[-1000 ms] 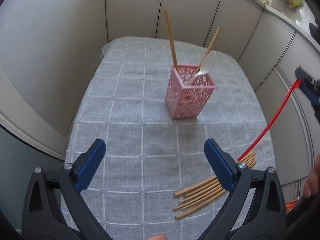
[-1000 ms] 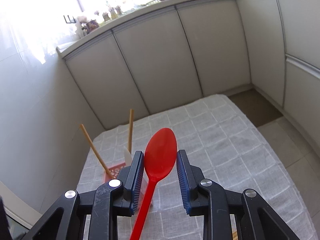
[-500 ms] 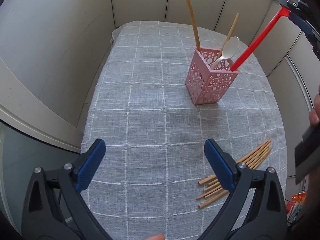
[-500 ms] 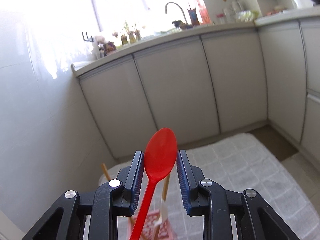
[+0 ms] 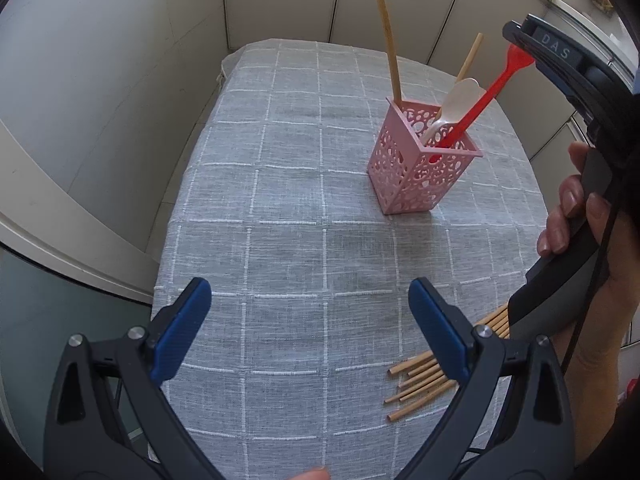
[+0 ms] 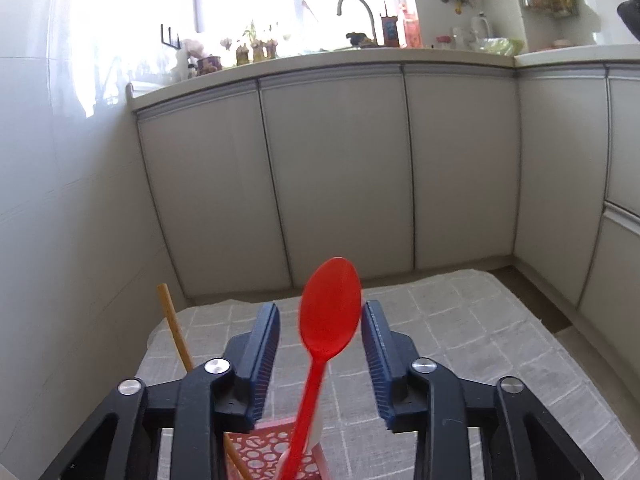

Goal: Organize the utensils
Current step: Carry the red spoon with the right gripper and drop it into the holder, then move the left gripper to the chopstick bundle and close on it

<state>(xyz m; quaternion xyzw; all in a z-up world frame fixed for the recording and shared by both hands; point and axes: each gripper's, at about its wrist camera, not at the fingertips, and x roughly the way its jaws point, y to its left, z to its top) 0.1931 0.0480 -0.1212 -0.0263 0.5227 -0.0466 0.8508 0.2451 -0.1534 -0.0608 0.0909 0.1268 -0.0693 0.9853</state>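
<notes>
A red spoon (image 6: 330,312) stands handle-down in the pink perforated holder (image 5: 424,160) on the cloth-covered bench (image 5: 280,248), its bowl between the parted right tongs (image 6: 320,334), touching neither pad. The left tongs (image 5: 310,330) hang wide open, one finger and the right handle partly hiding loose chopsticks (image 5: 420,380).

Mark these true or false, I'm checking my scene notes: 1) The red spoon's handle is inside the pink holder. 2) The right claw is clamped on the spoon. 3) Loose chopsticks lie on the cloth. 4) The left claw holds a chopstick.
1) True: the red spoon stands handle-down in the pink holder.
2) False: the right claw is open, its jaws clear of the bowl.
3) True: the loose chopsticks lie on the cloth.
4) False: the left claw is open and empty.
</notes>
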